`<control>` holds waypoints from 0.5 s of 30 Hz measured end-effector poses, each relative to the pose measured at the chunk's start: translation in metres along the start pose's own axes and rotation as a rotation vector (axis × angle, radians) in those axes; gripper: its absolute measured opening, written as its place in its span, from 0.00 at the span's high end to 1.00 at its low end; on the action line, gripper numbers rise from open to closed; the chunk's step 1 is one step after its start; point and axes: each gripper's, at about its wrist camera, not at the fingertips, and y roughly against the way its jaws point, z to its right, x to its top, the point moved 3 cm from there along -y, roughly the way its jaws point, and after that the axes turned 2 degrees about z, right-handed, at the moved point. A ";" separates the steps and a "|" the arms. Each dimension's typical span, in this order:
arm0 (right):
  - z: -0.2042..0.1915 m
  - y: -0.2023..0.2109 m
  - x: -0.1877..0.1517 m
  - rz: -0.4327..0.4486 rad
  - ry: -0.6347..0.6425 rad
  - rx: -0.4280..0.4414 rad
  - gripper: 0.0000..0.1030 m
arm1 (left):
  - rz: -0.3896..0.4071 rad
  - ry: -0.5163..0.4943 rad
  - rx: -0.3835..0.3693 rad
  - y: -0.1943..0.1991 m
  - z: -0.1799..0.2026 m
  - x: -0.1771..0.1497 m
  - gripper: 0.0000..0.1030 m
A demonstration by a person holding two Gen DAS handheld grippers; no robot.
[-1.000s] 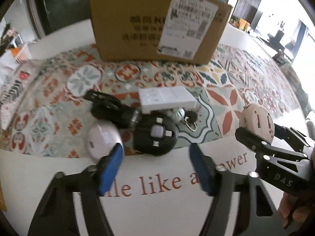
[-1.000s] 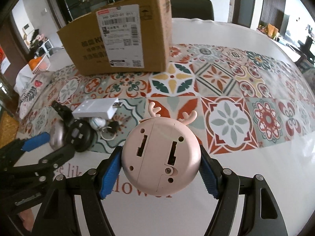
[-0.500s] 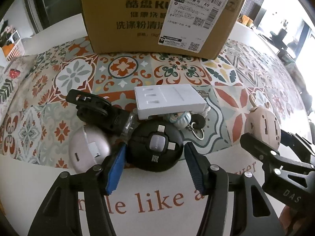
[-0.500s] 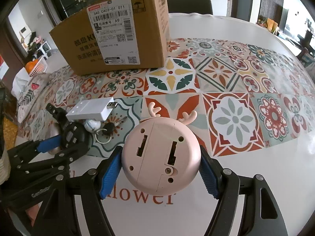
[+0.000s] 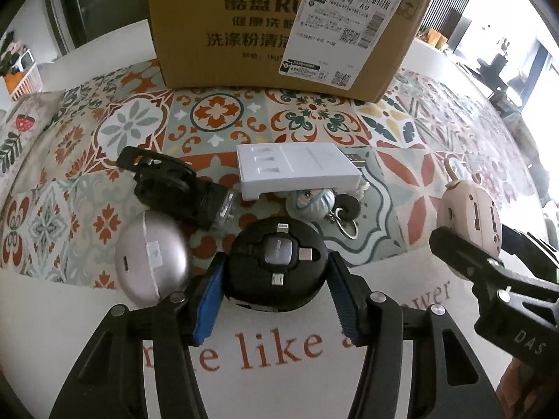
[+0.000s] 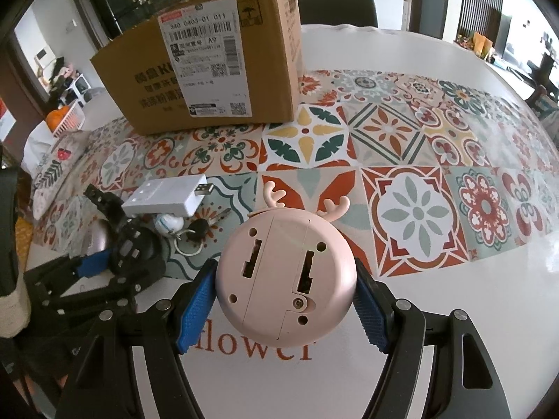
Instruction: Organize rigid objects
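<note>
Now the left tongs (image 5: 276, 281) sit around the round black cable reel (image 5: 276, 265) at the near edge of the patterned mat (image 5: 394, 129) on the white worktop (image 5: 272, 377); both blue pads (image 5: 209, 300) lie against its sides, pinching it. A second ago the reel lay ahead of wider-spread tongs, which have just been closing and now have it between them. Just left of the reel rests a silver round case (image 5: 152, 263), behind it a black clamp-like gadget (image 5: 171, 188), a white charger block (image 5: 297, 171) and a small figure keyring (image 5: 314, 202). The cardboard box (image 5: 279, 24) stands further back and looks nearer than before. The right tongs (image 6: 284, 295) hold a pink round antlered gadget (image 6: 284, 276), back side up, pinched between both pads above the worktop's printed lettering, unchanged from the earlier frames. In the left view it appears at the right edge (image 5: 470, 220).
</note>
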 end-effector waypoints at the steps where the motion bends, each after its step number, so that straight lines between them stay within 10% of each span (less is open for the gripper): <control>1: -0.001 0.003 0.000 0.004 0.003 -0.002 0.29 | 0.007 0.000 -0.004 0.005 0.000 -0.001 0.46; 15: -0.020 0.050 0.016 0.093 0.033 -0.005 0.29 | 0.142 -0.017 -0.001 0.067 -0.004 0.020 0.46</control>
